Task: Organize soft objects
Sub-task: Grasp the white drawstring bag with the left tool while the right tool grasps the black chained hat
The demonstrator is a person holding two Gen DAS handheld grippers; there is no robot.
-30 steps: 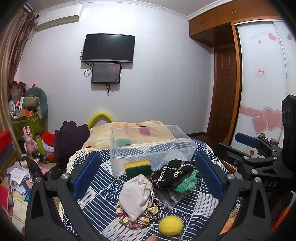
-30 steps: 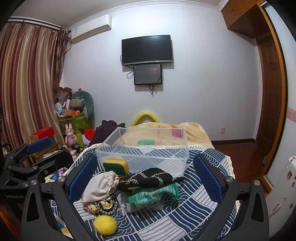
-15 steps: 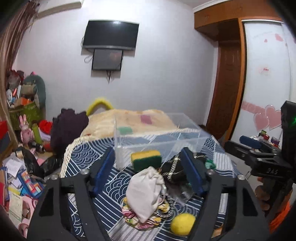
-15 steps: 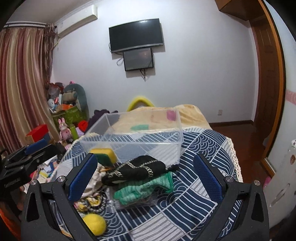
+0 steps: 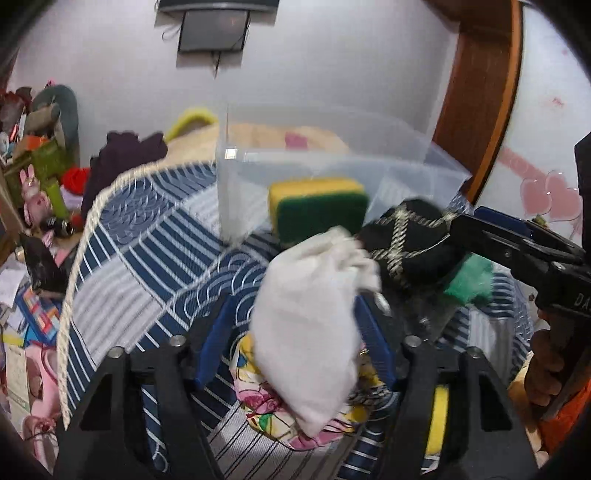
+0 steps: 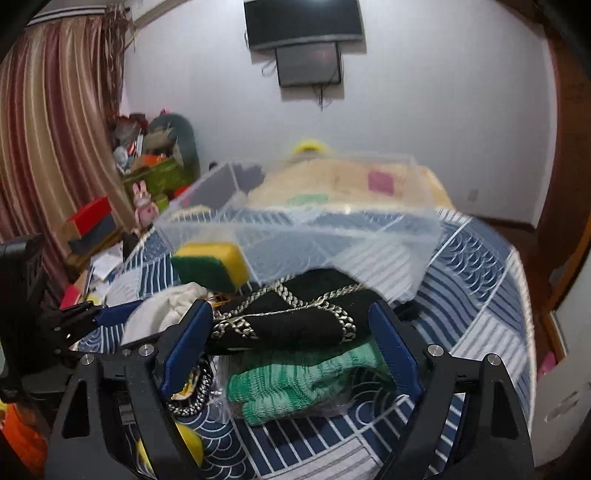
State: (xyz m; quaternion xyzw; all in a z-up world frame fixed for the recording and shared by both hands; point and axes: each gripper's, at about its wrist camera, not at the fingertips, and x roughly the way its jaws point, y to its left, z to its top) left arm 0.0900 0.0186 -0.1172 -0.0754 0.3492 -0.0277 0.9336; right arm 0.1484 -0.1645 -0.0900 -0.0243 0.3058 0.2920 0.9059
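Change since a second ago: both hand-held grippers have come down from hovering well back to sit right at the pile of soft things.
Left hand-held gripper (image 5: 295, 332): its blue pads, earlier spread wide, now sit narrow on either side of the white pouch (image 5: 310, 317); contact looks likely, but blur leaves the grip uncertain.
Right hand-held gripper (image 6: 291, 347): fingers part-way apart, flanking the black chain-trimmed cloth (image 6: 291, 314), which lies on a green knit piece (image 6: 295, 384).
Sponge (image 5: 317, 210): yellow and green, just beside the front wall of the clear bin (image 5: 406, 166).
Yellow ball (image 6: 188, 446): low, between the right fingers' frame, partly hidden.
Surface: a counter under a blue-and-white patterned cloth (image 6: 476, 280).
Room: a wall TV (image 6: 303, 22), striped curtains (image 6: 48, 122), and a cluttered corner (image 5: 33, 147).
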